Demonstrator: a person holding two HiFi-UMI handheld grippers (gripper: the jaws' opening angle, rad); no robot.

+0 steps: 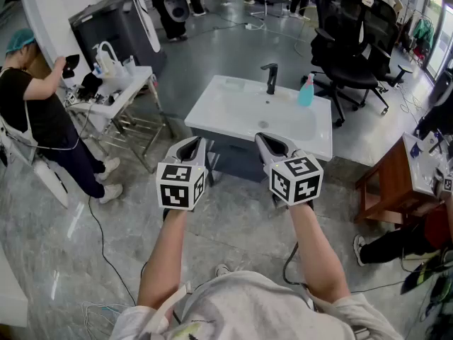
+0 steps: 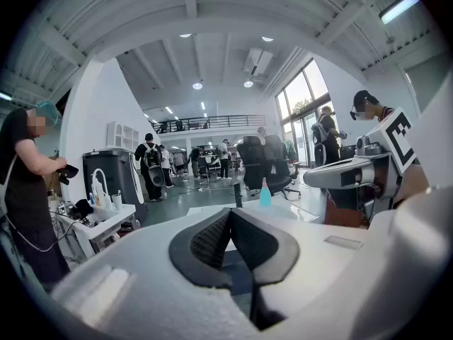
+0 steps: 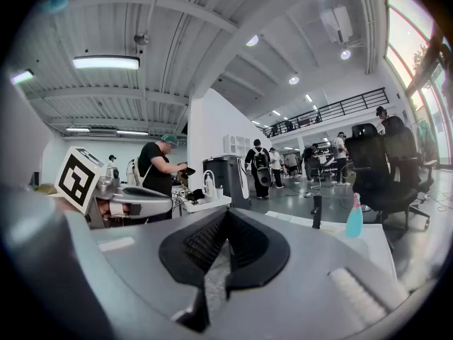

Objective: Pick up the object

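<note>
**A:** We stand in a large hall with a grey polished floor, and before us is a white washbasin (image 1: pixel 212 112) on a dark cabinet.

**B:** Yes. We see a black faucet (image 1: pixel 270 78) at its back edge. The blue bottle (image 1: pixel 306 91) stands upright just beside the faucet, on its right, on the basin top near the far right corner.

**A:** Where are our grippers compared to it?

**B:** We hold both in the air in front of the near edge of the basin, side by side and well apart from the bottle. They point almost level, only a little downward.

**A:** And the left gripper (image 1: pixel 198 142)?

**B:** In the left gripper view its two dark jaws meet at the tips, so it is closed, and nothing is between them.

**A:** The right gripper (image 1: pixel 262 139) looks the same to us. In its own view the ribbed pads (image 3: pixel 202 243) come together at the tips, and only the floor shows through the small slit below. It carries nothing.

**B:** Around us we notice black office chairs (image 1: pixel 347 41) behind the basin at the right. At the left there is a white cart (image 1: pixel 117 94) with small items, and a person (image 1: pixel 35 112) in a black shirt and a teal cap stands by it.

**A:** At the right we also see a brown wooden table (image 1: pixel 386 183).
</note>
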